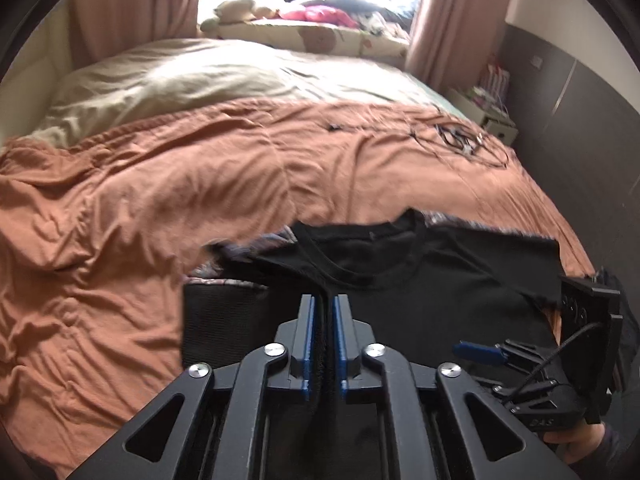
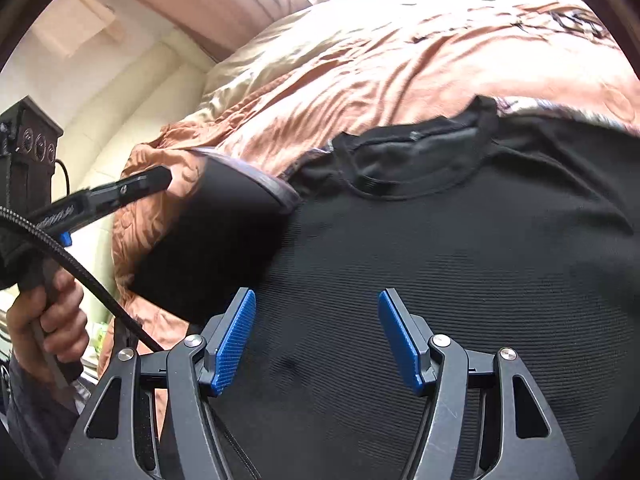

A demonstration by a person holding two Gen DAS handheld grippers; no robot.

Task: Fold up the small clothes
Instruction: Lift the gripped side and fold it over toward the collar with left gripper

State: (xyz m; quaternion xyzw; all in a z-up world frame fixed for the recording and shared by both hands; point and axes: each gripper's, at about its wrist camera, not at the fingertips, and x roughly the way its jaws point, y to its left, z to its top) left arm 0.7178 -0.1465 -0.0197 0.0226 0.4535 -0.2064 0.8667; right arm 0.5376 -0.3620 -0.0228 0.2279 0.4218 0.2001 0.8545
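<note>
A black ribbed shirt (image 1: 420, 280) (image 2: 440, 260) lies neck-up on the orange bed cover (image 1: 160, 180) (image 2: 400, 60). Its left sleeve (image 1: 220, 312) (image 2: 228, 220) is turned in toward the body. My left gripper (image 1: 324, 300) (image 2: 164, 178) stands at that sleeve side with its blue pads almost together and black fabric in the narrow gap. My right gripper (image 2: 316, 300) (image 1: 480, 350) hovers low over the shirt's chest, open, with nothing between its pads. A patterned cloth (image 1: 208, 268) (image 2: 560, 106) peeks out from under the shirt's shoulders.
A cream duvet (image 1: 180, 76) covers the bed's far half. The windowsill (image 1: 304, 20) beyond holds plush toys and clothes. A tangle of cables (image 1: 460, 140) lies on the cover at right, beside a bedside cabinet (image 1: 492, 112) and a dark wall panel (image 1: 580, 100). Hands (image 2: 48, 320) (image 1: 576, 436) hold both grippers.
</note>
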